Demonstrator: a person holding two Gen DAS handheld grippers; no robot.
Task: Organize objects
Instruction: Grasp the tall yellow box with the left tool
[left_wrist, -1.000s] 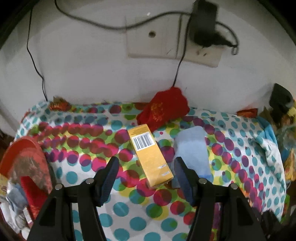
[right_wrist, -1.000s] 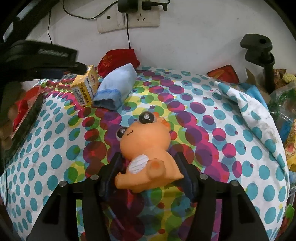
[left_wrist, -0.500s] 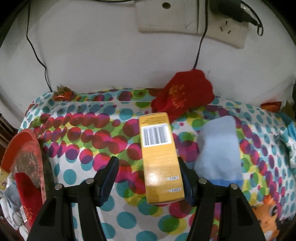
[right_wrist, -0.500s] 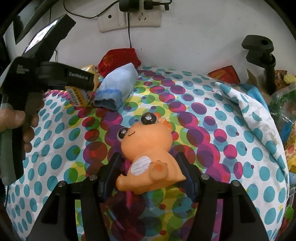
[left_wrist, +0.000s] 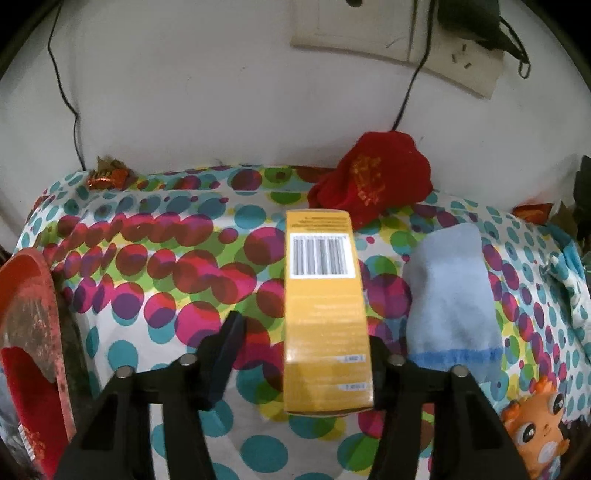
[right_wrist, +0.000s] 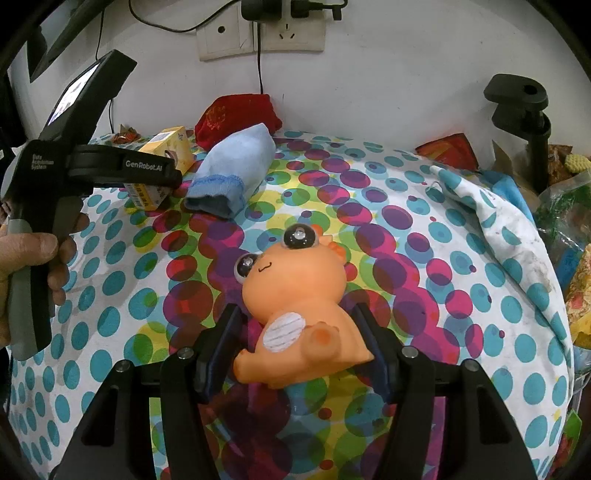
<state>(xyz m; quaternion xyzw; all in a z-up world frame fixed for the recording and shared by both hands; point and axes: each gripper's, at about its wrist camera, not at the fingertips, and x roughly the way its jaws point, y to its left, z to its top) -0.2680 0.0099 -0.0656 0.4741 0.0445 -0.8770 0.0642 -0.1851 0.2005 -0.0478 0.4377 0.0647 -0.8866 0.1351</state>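
A table covered with a brightly dotted cloth (right_wrist: 424, 258) stands against a white wall. The left gripper (left_wrist: 303, 354) straddles a yellow box (left_wrist: 325, 314) with a barcode lying on the cloth – its jaws have just been closing, the right finger is against the box and the left finger stands off, so there is no grip yet. The right gripper (right_wrist: 299, 347) has an orange toy dragon (right_wrist: 299, 295) between its fingers; whether they press it cannot be told. Beside the box lies a rolled light-blue sock (left_wrist: 450, 291), with a red pouch (left_wrist: 373, 184) behind – near the wall
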